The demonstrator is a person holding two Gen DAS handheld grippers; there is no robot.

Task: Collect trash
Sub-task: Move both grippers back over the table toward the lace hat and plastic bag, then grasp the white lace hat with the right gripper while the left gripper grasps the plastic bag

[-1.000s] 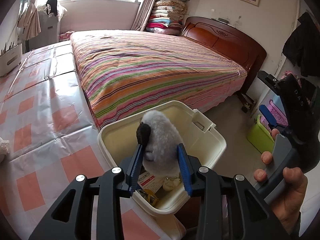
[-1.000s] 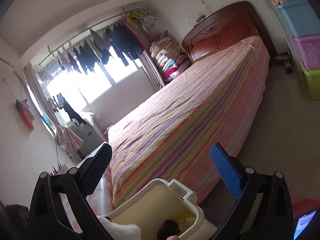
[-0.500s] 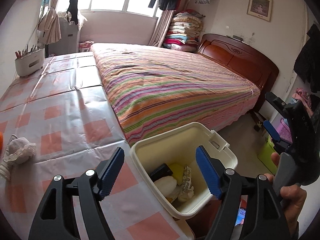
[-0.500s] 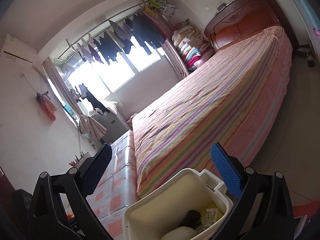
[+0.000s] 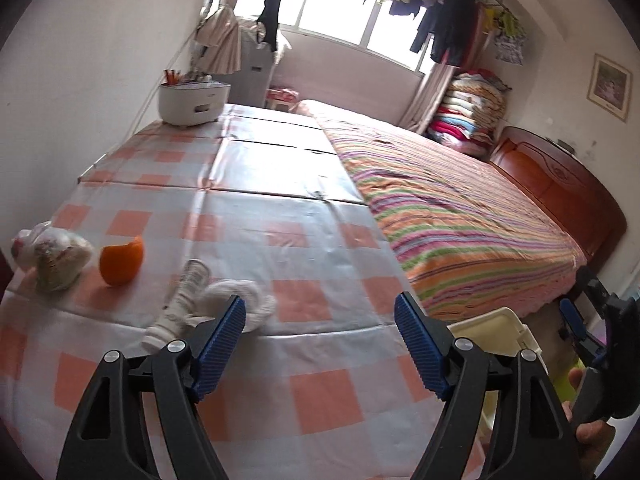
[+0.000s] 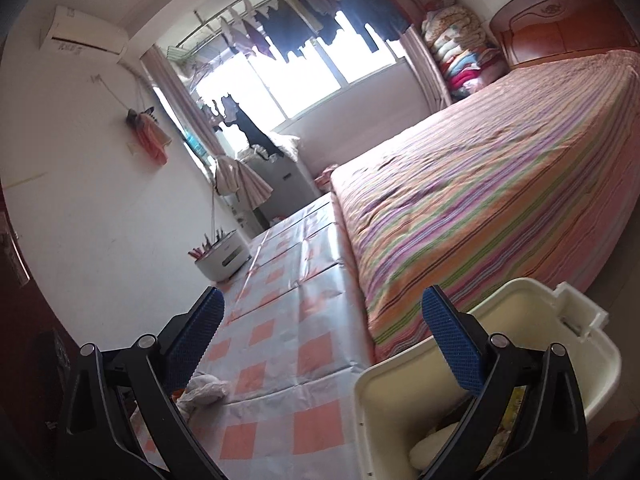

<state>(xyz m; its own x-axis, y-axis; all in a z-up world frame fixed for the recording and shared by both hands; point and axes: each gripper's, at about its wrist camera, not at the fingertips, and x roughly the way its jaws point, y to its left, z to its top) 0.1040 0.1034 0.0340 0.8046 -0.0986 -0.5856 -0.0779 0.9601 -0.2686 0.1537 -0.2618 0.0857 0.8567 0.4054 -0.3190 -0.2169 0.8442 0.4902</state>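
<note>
The left gripper (image 5: 320, 320) is wide open and holds nothing; a white sock (image 5: 188, 304) lies just beyond its left finger, with orange peel (image 5: 120, 264) and a bag (image 5: 56, 260) farther left on the table (image 5: 280, 184). The right gripper (image 6: 320, 320) is also wide open and empty, with the bin (image 6: 520, 304) behind its right finger, holding trash.

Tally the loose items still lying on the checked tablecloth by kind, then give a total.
Orange peel: 1
Crumpled plastic bag: 1
White crumpled wad: 1
White rolled piece: 1
Total: 4, judged from the left wrist view; motion blur leaves the two white pieces' material unclear.
</note>
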